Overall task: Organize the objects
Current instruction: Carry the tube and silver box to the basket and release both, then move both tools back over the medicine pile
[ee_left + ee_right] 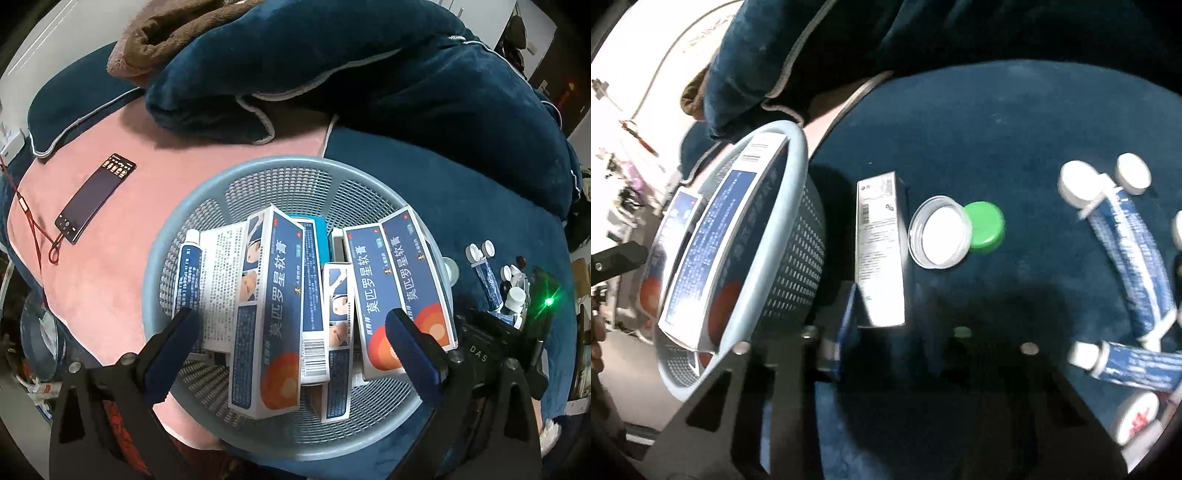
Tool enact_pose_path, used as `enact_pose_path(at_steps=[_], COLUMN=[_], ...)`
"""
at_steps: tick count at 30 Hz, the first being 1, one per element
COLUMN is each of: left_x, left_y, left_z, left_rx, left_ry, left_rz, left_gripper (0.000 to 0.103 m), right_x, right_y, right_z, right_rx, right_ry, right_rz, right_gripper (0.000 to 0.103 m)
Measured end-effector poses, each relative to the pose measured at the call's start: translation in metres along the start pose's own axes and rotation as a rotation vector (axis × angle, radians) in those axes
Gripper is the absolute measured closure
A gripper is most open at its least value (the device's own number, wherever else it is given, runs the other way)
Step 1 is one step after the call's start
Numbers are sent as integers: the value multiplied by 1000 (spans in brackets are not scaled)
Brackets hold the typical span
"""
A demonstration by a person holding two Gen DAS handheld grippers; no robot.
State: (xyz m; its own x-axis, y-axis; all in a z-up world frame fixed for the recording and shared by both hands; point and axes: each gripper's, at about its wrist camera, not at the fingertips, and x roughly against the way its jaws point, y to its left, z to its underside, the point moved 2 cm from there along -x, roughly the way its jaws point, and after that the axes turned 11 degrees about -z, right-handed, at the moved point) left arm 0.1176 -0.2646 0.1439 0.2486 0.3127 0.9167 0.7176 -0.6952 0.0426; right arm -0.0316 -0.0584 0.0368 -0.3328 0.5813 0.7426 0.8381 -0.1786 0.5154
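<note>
The left gripper (295,343) has 2 black plastic fingers, each faced with a ribbed dark-blue pad (173,354). Each finger widens toward the camera into a black frame with triangular cut-outs, and round silver screws sit at the finger joints. Red markings run along the left frame. In the same view, a black body on the right carries the white letters "DAS" and a glowing green light. The right gripper (875,325) is also black, with silver screws, triangular cut-outs and 1 blue pad (846,325) showing.
</note>
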Motion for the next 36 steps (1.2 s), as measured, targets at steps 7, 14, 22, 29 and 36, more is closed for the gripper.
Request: enact_pose_path(at_steps=[7,14,22,29,36], left_x=[0,3,17,24,25], left_y=[-4,4,14,21,12], left_z=[1,4,1,1,1], left_rx=[-9,9,67,86,55], left_ry=[3,-2,-60,-80,-87], left_rz=[-3,-7,-10,-30,-33], left_gripper=[2,2,2,2,2], right_x=[-9,8,71,52,67], right_y=[3,-4,29,92,78], right_z=[-5,-7,-26,-25,-23], right_rx=[-44,-114,-144,-63,-87], right_ry=[9,-21,-216,-74,-72], right_rz=[11,-60,-192,-429,-350], right_gripper=[69,71,71,69,31])
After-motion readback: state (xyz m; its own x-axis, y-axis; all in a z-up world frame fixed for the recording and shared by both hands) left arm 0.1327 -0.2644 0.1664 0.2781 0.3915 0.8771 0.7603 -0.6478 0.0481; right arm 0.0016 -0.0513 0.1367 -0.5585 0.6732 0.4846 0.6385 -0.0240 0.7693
